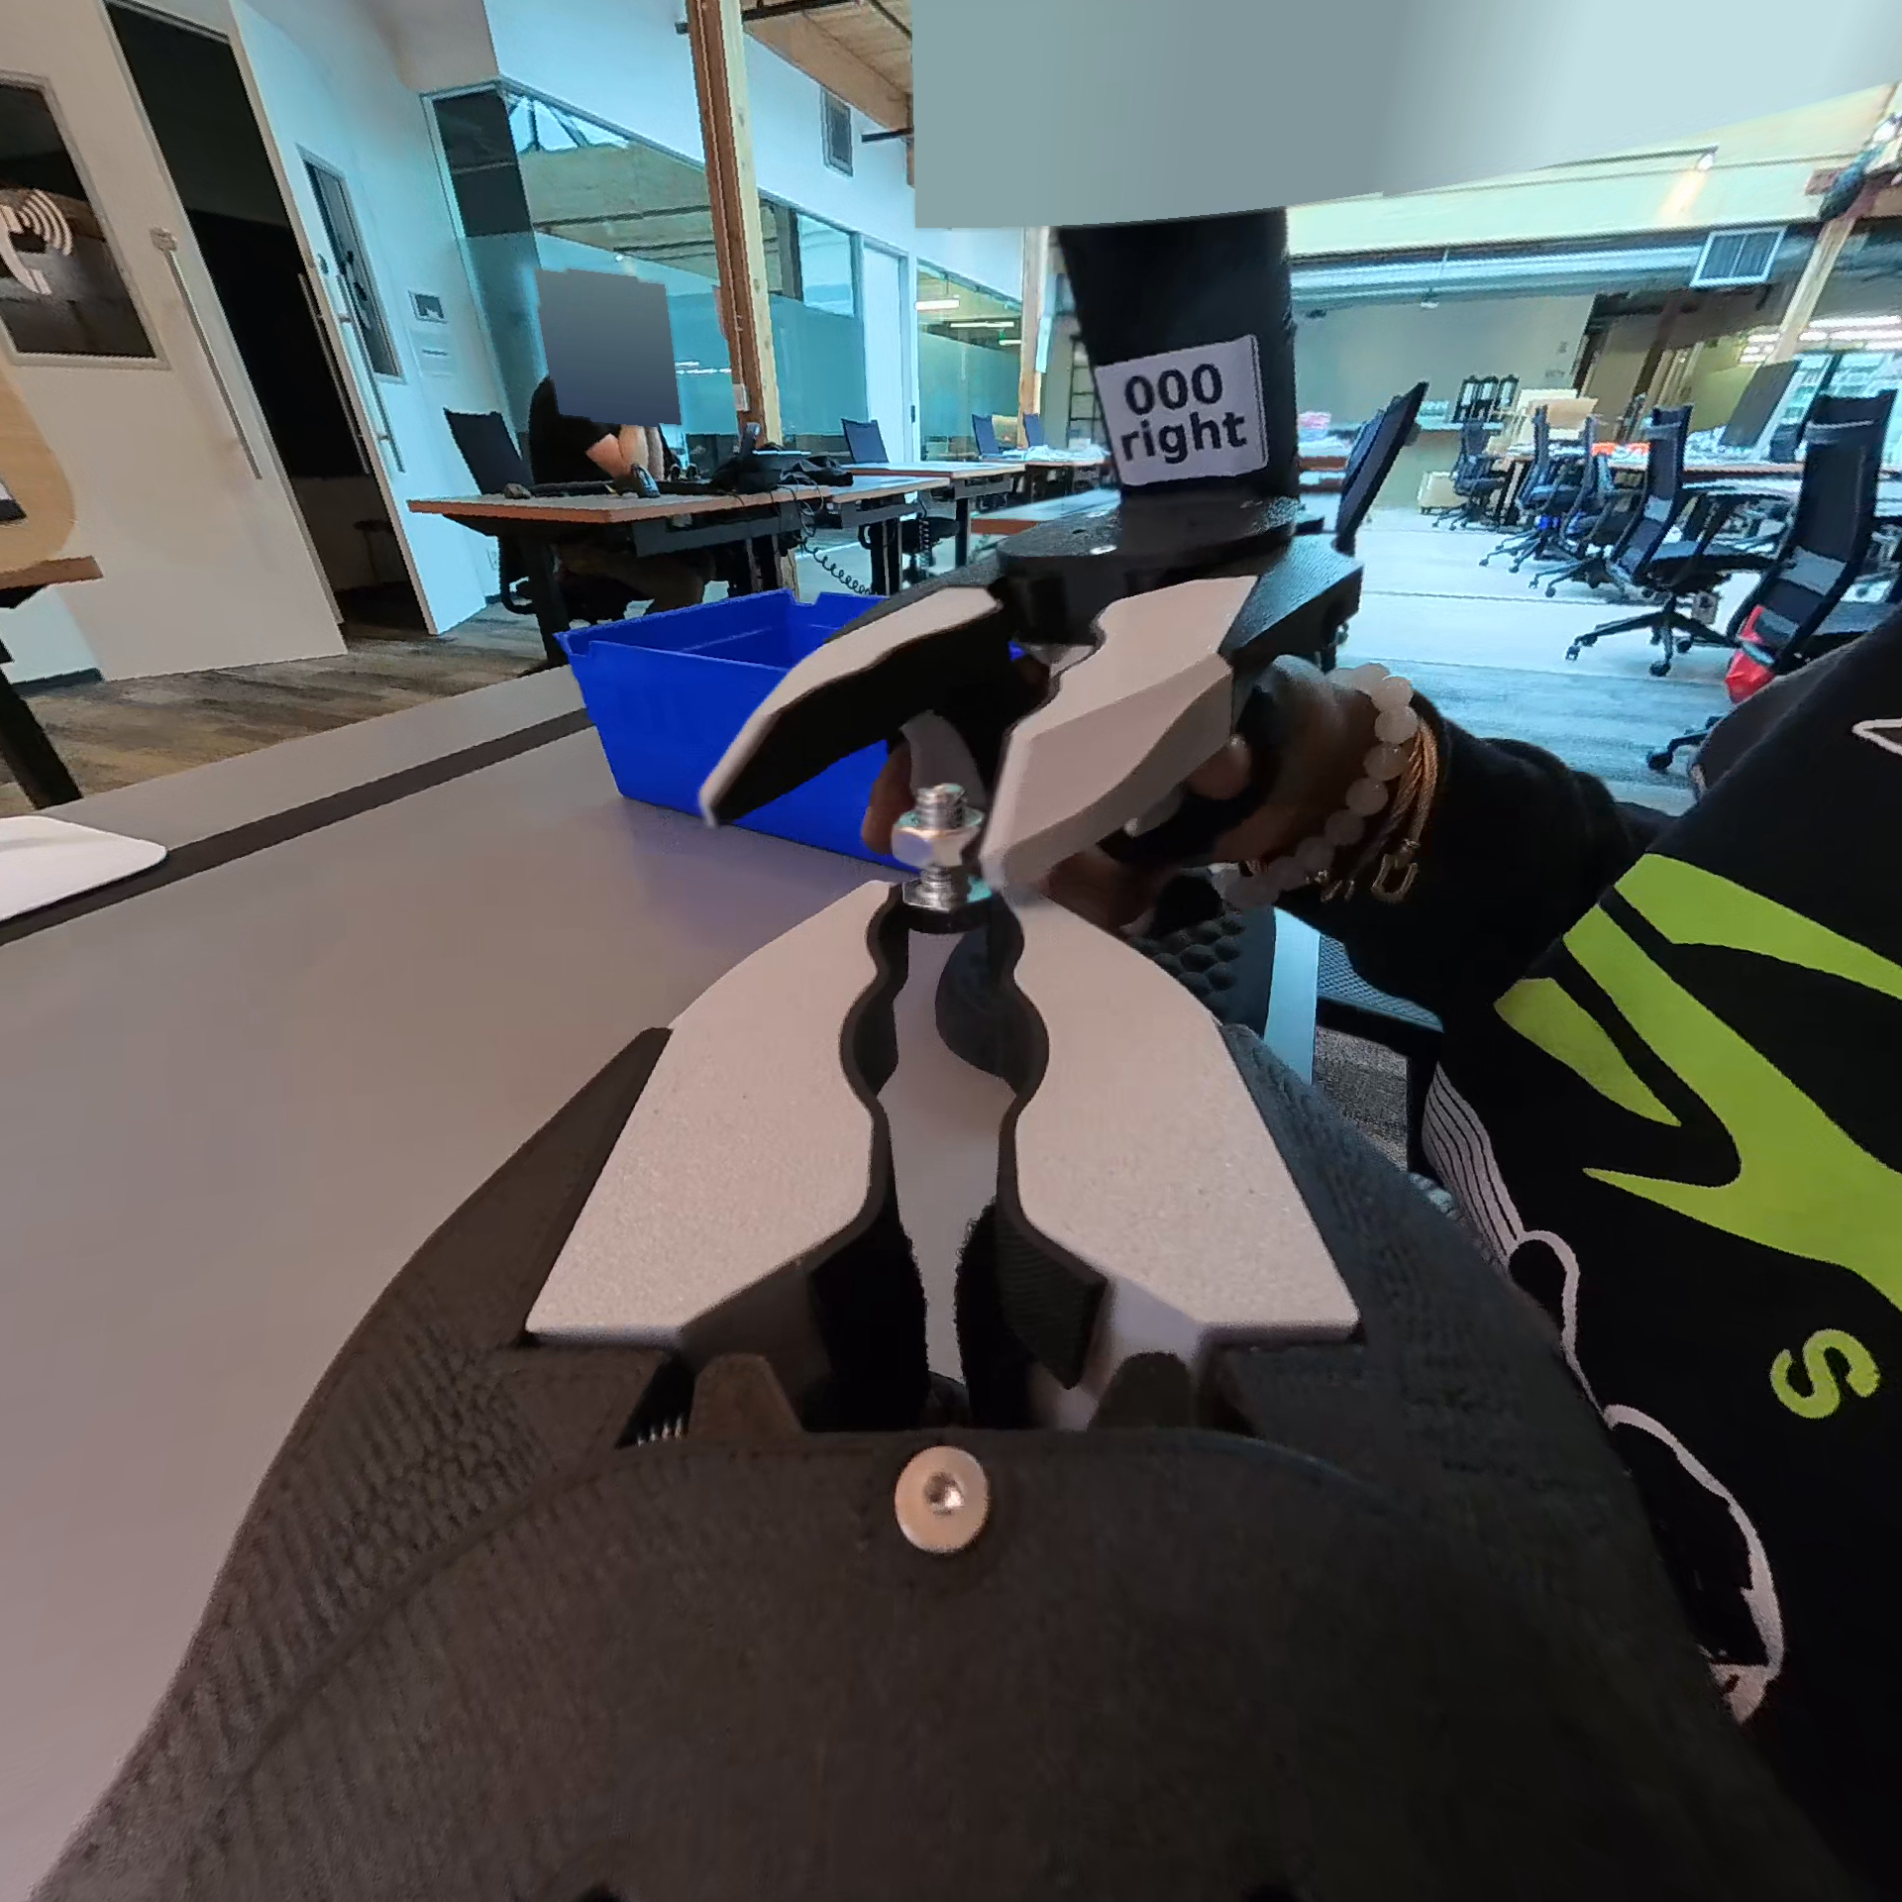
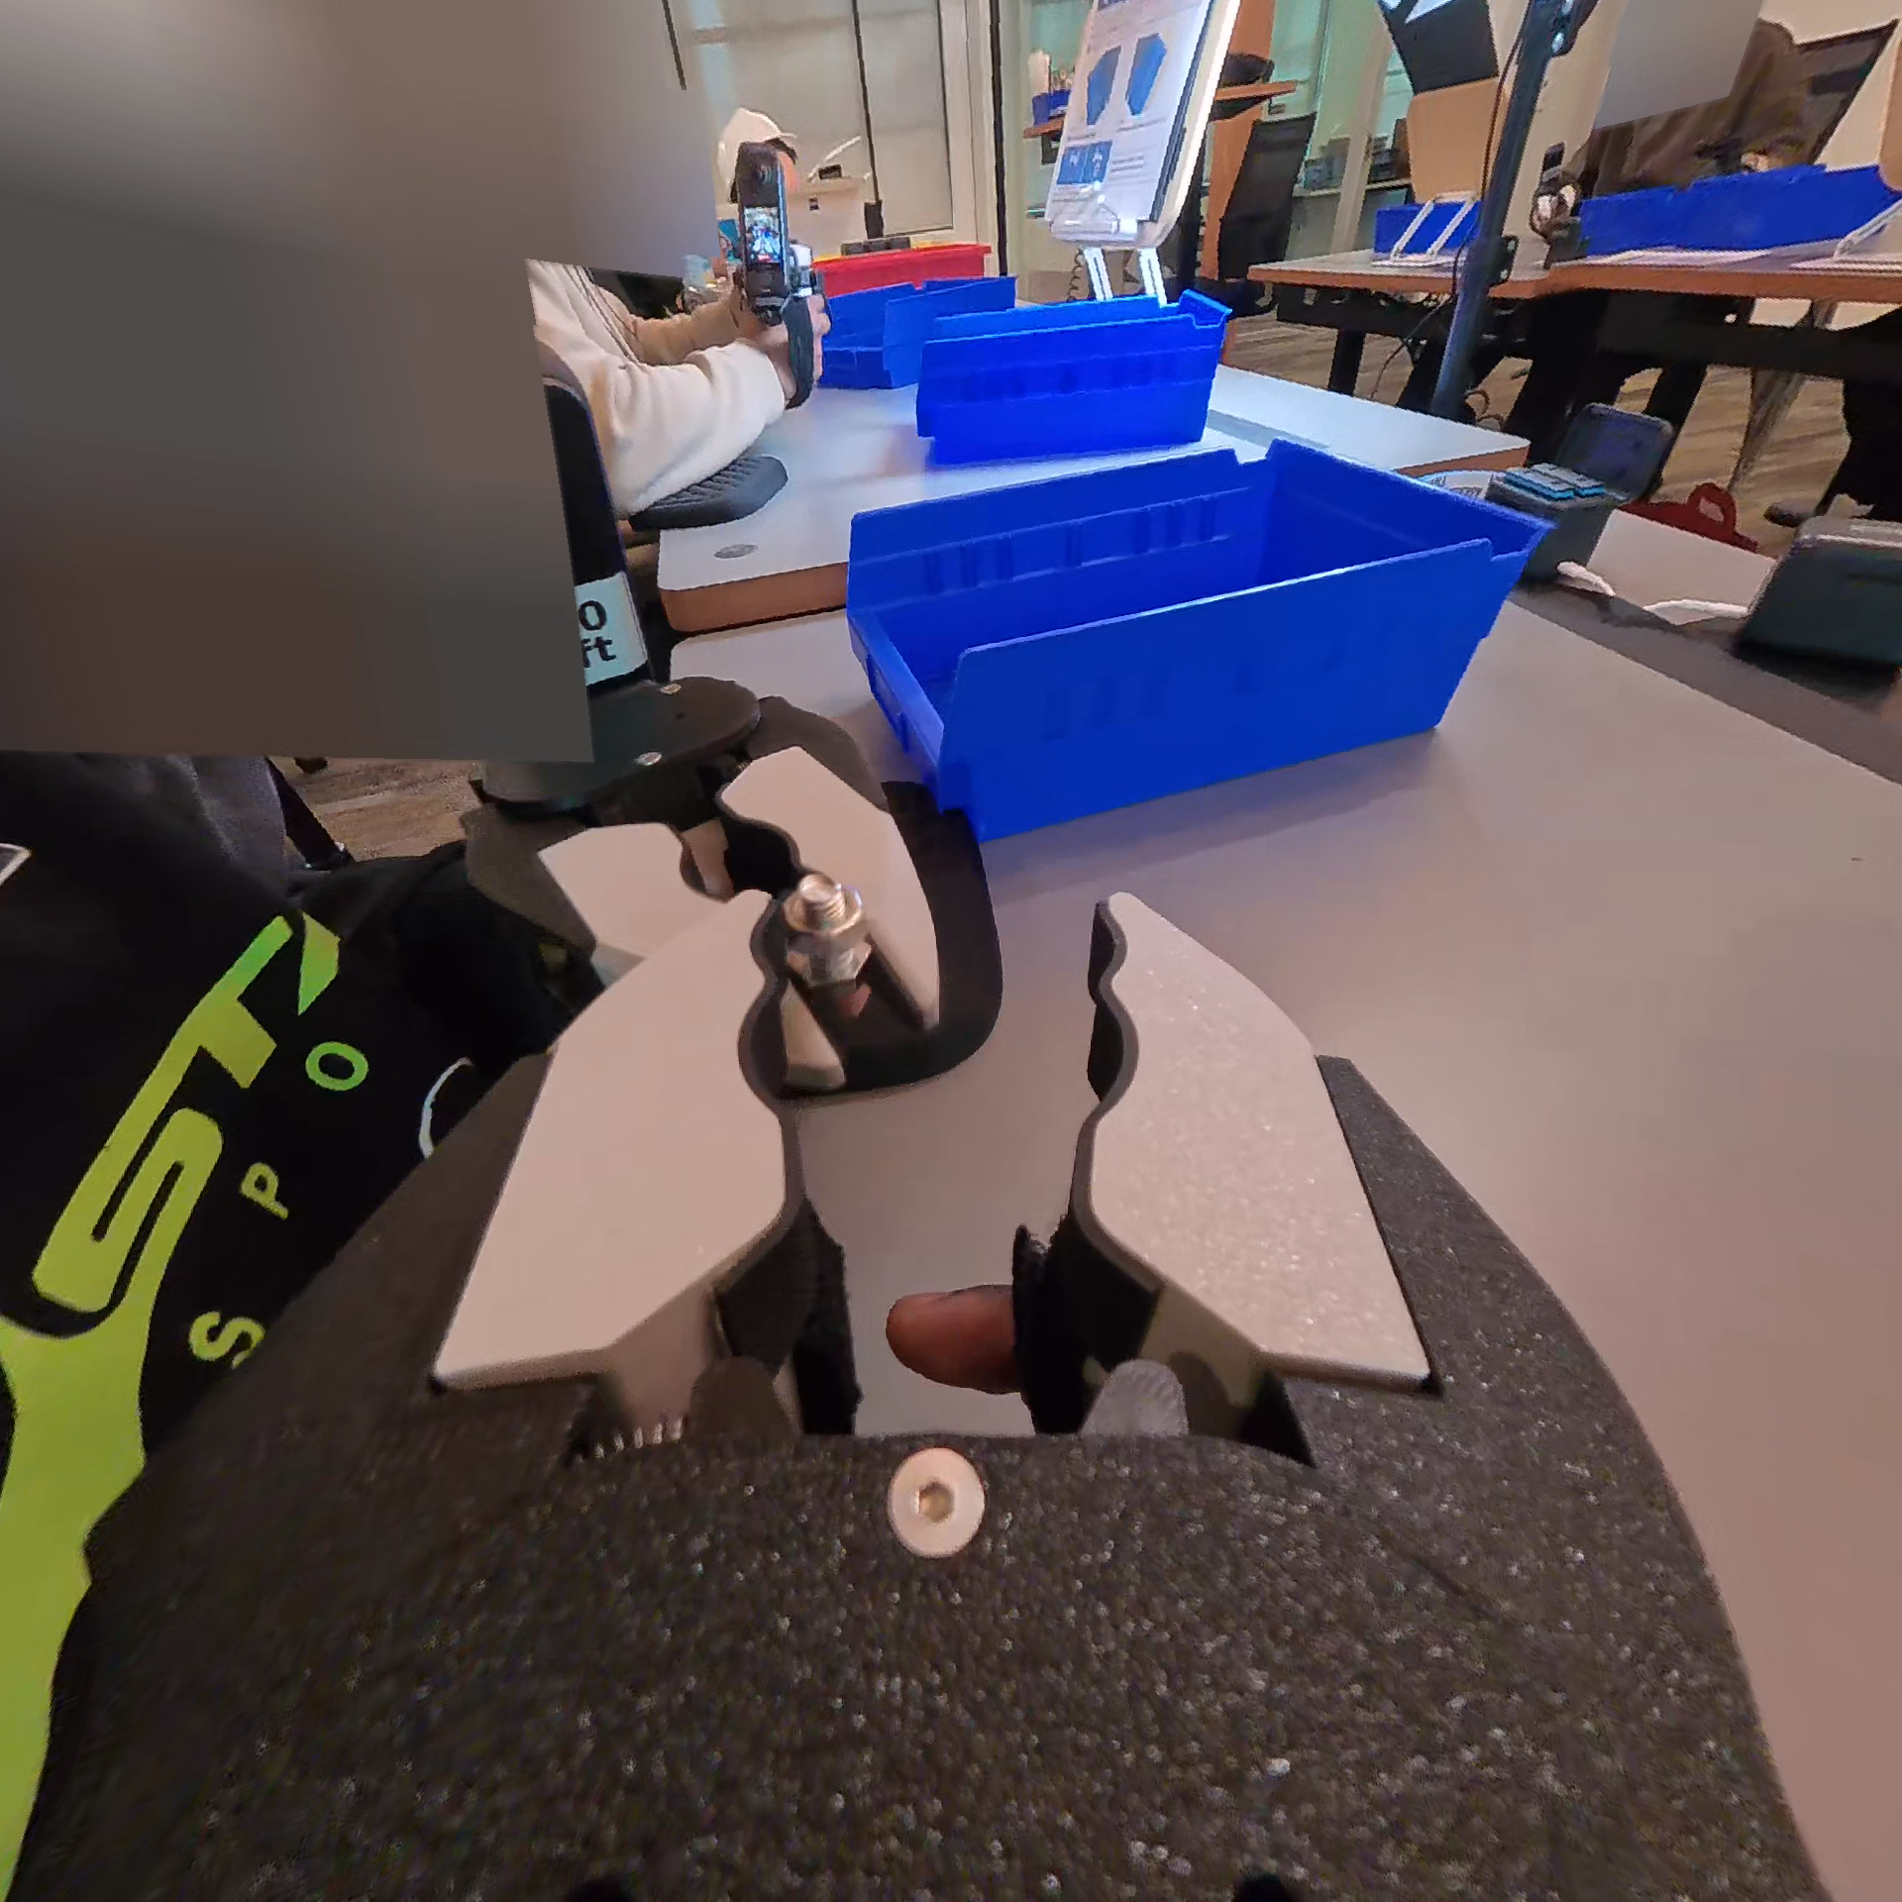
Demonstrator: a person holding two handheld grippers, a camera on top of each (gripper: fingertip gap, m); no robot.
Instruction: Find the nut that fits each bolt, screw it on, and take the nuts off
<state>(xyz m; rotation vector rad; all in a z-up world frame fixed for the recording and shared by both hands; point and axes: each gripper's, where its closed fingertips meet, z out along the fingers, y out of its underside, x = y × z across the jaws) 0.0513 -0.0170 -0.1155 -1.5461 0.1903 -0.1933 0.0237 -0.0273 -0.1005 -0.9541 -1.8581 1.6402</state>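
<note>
My left gripper (image 1: 942, 911) is shut on the head end of a silver bolt (image 1: 939, 893) and holds it upright above the grey table (image 1: 360, 978). A silver hex nut (image 1: 929, 839) sits on the bolt's thread, below its tip. My right gripper (image 2: 937, 916) is open with its jaws wide apart and holds nothing. In the right wrist view the bolt and nut (image 2: 823, 937) stand beside its left finger (image 2: 669, 1081), held by the left gripper (image 2: 839, 1014). In the left wrist view the right gripper (image 1: 854, 834) hangs over the nut, with one fingertip (image 1: 1029, 823) close beside it.
A blue plastic bin (image 2: 1184, 700) stands on the table just beyond the grippers and also shows in the left wrist view (image 1: 679, 710). More blue bins (image 2: 1070, 381) stand on a farther table, where a seated person (image 2: 659, 401) works. The operator's sleeve (image 1: 1544, 875) is at the right. Both grippers' tips are close together, under 4 cm apart.
</note>
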